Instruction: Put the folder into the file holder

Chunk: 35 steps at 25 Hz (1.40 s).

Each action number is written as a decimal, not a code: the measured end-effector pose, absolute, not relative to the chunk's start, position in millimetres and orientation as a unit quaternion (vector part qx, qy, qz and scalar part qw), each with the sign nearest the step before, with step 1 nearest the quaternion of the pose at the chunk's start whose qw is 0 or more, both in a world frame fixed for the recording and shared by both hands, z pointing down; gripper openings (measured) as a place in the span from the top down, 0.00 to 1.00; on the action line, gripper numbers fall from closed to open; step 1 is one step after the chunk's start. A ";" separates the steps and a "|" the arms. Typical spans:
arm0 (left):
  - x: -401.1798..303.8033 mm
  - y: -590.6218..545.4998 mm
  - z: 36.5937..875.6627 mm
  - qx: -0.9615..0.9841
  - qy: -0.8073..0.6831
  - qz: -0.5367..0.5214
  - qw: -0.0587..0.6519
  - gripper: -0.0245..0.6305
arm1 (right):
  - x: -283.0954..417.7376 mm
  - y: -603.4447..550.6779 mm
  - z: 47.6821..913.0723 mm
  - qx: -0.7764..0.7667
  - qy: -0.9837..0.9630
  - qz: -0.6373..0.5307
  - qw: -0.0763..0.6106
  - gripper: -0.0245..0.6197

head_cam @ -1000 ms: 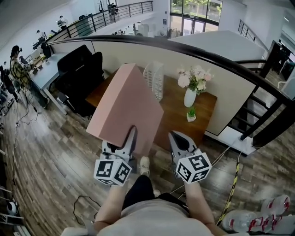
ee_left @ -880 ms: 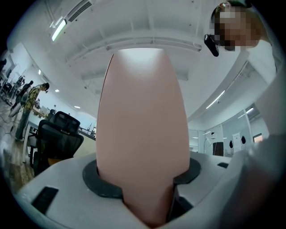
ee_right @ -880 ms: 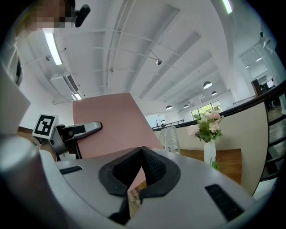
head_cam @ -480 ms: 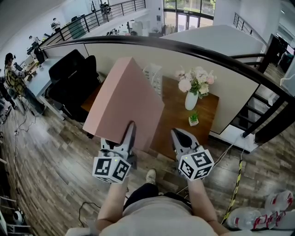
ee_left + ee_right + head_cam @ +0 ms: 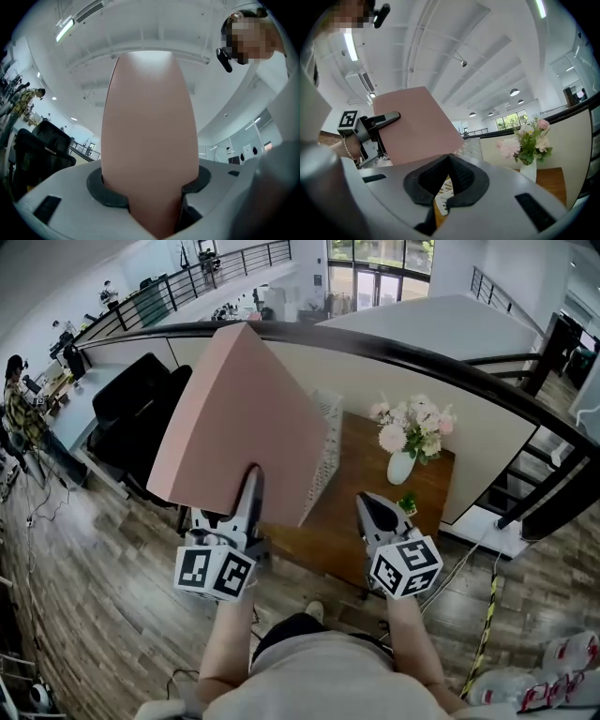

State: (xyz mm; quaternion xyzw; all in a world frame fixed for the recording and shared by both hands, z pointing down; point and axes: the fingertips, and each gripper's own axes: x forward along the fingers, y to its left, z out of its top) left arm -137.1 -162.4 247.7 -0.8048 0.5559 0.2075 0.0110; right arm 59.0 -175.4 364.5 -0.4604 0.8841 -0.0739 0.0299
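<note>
A large pink folder stands tilted up in the air, and my left gripper is shut on its lower edge. In the left gripper view the folder fills the space between the pads and rises toward the ceiling. The white perforated file holder stands on the wooden table, half hidden behind the folder. My right gripper hovers over the table's near edge, shut with nothing in it. From the right gripper view I see the folder, the left gripper and the file holder.
A white vase of flowers and a small potted plant stand on the table right of the holder. A black railing and a partition wall run behind the table. Black office chairs sit to the left.
The left gripper has lifted the folder higher and carried it forward, so it now covers more of the file holder. The right gripper has moved forward a little with it.
</note>
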 end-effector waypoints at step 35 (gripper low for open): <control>-125.4 -278.7 261.4 -0.852 0.495 0.170 0.020 0.51 | 45.8 -259.9 380.1 -0.514 0.854 -0.082 0.016 0.95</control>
